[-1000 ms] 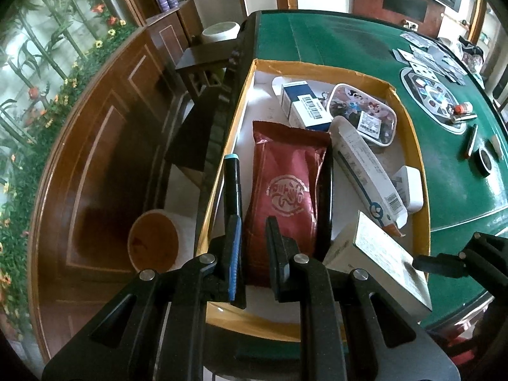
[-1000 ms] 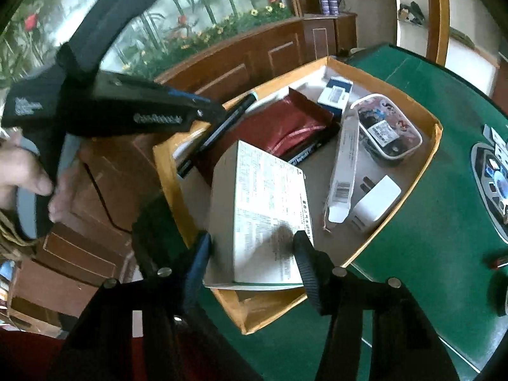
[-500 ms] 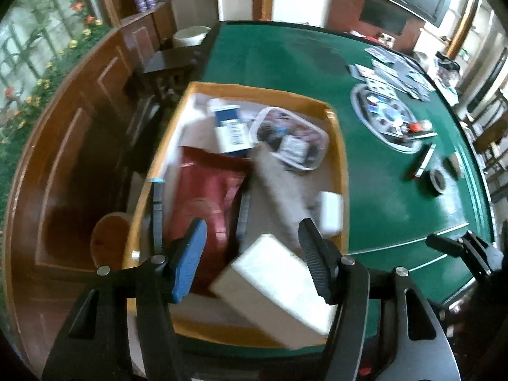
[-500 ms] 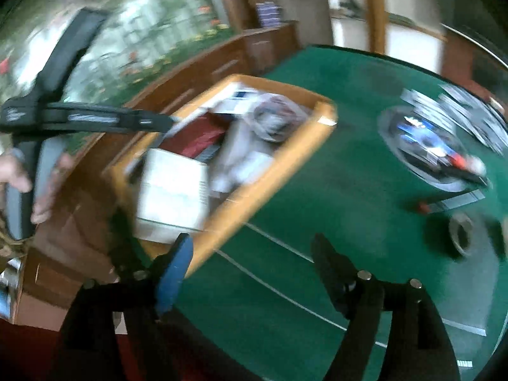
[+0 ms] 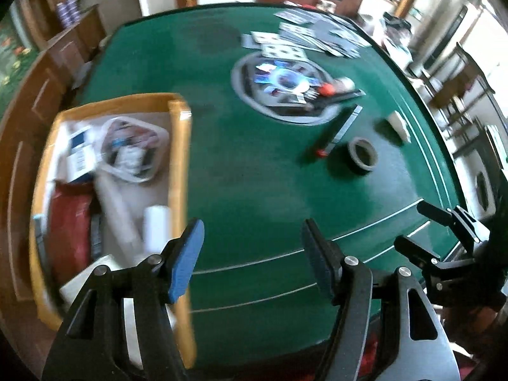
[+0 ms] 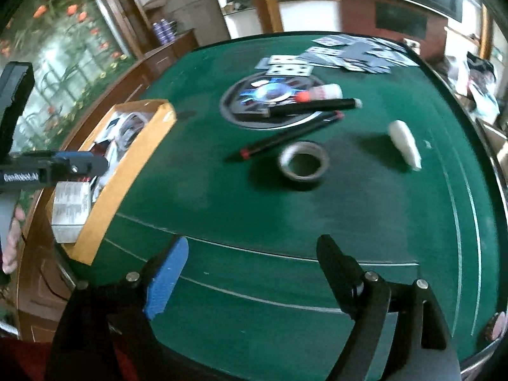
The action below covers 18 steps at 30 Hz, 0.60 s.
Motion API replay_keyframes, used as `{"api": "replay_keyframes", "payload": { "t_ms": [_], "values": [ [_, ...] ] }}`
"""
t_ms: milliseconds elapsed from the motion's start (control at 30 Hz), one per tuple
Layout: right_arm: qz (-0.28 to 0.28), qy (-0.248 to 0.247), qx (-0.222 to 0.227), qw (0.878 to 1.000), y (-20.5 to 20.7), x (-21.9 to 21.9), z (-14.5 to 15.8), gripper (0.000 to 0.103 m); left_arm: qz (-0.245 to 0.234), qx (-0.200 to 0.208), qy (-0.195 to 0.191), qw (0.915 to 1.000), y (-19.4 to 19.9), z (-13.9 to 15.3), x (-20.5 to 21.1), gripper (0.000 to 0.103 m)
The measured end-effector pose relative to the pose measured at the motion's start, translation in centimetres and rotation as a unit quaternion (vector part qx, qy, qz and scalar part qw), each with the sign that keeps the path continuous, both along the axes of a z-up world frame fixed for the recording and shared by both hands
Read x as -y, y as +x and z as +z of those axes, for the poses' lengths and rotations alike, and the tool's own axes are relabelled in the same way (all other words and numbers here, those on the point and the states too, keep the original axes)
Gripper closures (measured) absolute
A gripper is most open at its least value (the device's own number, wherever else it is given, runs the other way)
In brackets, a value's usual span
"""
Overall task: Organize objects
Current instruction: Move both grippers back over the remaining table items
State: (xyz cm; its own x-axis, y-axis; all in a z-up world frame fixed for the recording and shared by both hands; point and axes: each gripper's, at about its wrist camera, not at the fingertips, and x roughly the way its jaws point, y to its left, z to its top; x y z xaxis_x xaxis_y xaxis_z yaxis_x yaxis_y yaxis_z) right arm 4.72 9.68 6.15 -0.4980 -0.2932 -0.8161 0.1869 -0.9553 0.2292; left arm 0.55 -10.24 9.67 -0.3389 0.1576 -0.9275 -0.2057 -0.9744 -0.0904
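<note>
Left tongs [image 5: 252,254]: jaws have just been opening, now wide apart, nothing between them, over bare green table [image 5: 247,171]. Right tongs [image 6: 252,273]: jaws likewise just opening, wide, empty, above the felt.

Cardboard box [image 5: 179,158] at 9 o'clock in the left wrist view, filled: red pouch [image 5: 68,222], white cartons, clear plastic case [image 5: 133,149].

Tape roll [image 6: 303,162] on the felt near centre of the right wrist view; black pen [image 6: 285,138] at its 11 o'clock, white tube [image 6: 404,143] at 3 o'clock, black marker [image 6: 312,106] at 12.
</note>
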Motion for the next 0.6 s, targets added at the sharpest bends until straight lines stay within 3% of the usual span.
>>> {"api": "replay_keyframes", "payload": {
  "t_ms": [167, 467, 600],
  "values": [
    [-0.019, -0.003, 0.005, 1.000, 0.6, -3.1, -0.2, 0.020, -0.033, 0.015, 0.001, 0.9994, -2.2, -1.4, -4.4, 0.039],
    [-0.053, -0.020, 0.010, 0.998, 1.5, -7.8, -0.6, 0.020, -0.047, 0.021, 0.013, 0.9986, -8.7, -3.0, -9.9, 0.040],
    [-0.061, -0.025, 0.008, 0.998, 1.8, -9.0, -0.5, 0.020, -0.079, 0.011, -0.012, 0.9967, -11.1, -3.8, -12.8, 0.050]
  ]
}}
